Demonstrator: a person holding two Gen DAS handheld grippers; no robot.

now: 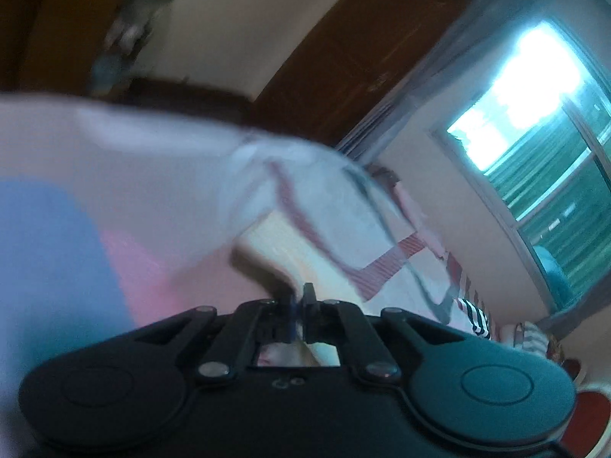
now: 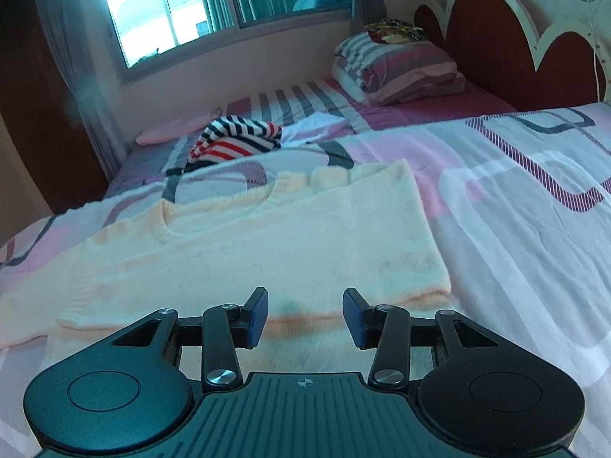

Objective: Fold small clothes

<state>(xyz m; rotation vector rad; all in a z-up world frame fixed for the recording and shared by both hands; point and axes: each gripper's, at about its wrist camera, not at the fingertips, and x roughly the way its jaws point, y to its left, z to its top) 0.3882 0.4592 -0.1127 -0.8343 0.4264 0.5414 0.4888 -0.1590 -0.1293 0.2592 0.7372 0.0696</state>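
In the right wrist view, a cream knitted sweater lies spread flat on a patterned bedspread, filling the centre of the frame with its neckline toward the upper left. The right gripper sits at the lower centre, its two blue-padded fingers set well apart over the sweater's near hem, gripping nothing. Beyond the sweater, in the upper middle of the frame, a bunched striped garment in white, navy and red rests on the bed, with a folded striped pillow near the scalloped headboard at the upper right. A window fills the upper left.

The left wrist view is tilted and blurred. The left gripper shows at the lower centre with its fingers drawn close together; whether any cloth is pinched between them cannot be told. Pale blurred fabric sweeps across the left half.
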